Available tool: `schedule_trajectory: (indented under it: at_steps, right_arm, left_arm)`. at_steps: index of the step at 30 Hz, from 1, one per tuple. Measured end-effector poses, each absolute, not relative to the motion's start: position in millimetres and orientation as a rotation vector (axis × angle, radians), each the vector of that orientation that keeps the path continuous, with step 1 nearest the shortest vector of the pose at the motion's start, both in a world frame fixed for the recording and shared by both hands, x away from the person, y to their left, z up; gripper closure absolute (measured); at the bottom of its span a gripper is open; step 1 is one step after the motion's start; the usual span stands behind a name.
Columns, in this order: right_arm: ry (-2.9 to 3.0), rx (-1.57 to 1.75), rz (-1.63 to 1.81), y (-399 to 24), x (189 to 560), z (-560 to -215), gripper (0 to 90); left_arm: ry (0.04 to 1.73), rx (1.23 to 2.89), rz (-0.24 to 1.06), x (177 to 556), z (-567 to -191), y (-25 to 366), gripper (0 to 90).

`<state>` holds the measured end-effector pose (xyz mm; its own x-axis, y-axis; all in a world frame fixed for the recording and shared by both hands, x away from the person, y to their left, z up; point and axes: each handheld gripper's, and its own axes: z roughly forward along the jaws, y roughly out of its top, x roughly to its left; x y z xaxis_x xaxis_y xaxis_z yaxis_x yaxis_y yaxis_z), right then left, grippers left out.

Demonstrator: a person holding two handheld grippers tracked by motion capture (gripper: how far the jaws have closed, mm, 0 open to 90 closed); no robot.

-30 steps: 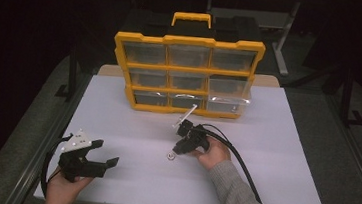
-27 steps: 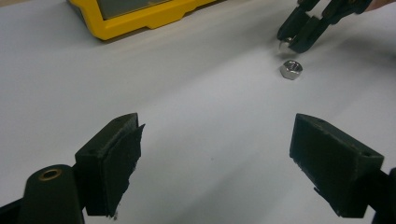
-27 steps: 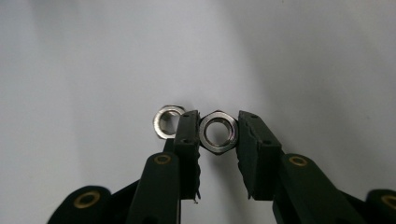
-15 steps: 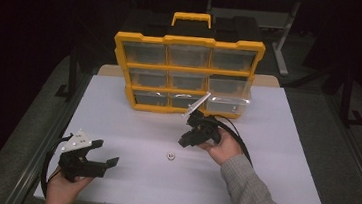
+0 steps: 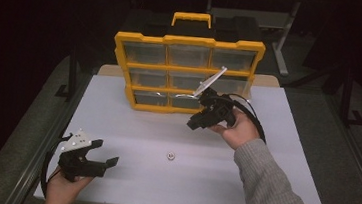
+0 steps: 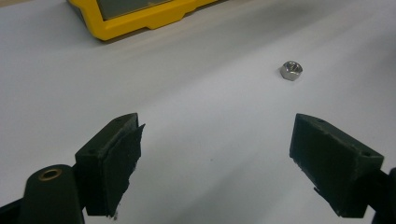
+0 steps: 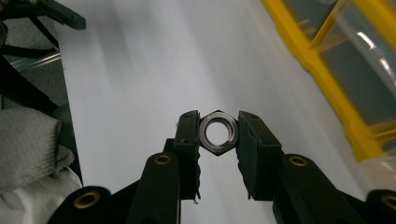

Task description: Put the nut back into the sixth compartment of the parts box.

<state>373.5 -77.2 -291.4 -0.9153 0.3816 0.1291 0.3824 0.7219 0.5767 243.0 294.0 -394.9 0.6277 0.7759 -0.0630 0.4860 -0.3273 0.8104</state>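
Surface: a white table (image 5: 274,156) in a dark room, with a yellow organiser (image 5: 186,75) standing upright at its far side.
Held nut: a hex nut (image 7: 218,132) is pinched flat-to-flat between the jaws of the right gripper (image 7: 218,135), lifted clear of the table.
Right gripper: in the high view the right gripper (image 5: 202,116) hangs just in front of the organiser's lower rows, closed on its nut, its cable looping back past the hand (image 5: 236,130).
Drawer: a clear drawer (image 5: 210,82) juts out of the organiser just above that gripper; what it contains cannot be made out.
Loose nut: a second nut (image 5: 170,155) lies on the table near the middle, well apart from the organiser; the left gripper view shows this nut (image 6: 291,70) ahead of the jaws and to one side.
Left gripper: the left gripper (image 5: 105,162) rests low near the table's front left, jaws spread wide and empty.
Done: one nut is picked up and brought to the organiser, judging by where it hangs.
Left: dropping that nut into the drawer, then likely collecting the one on the table.
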Motion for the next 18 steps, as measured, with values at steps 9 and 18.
schedule_trajectory:
  at_steps: [9, 18]
  right_arm:
    - [-2.939, -0.67, -1.02, -84.6, 382.0, -241.0, 69.1]
    - [-2.96, -0.753, -1.03, -98.5, 395.1, -211.5, 69.1]
  left_arm:
    - [0.984, 1.99, 0.432, 243.7, -395.2, 295.0, 16.4]
    - [0.992, 1.992, 0.425, 243.5, -394.6, 295.8, 16.4]
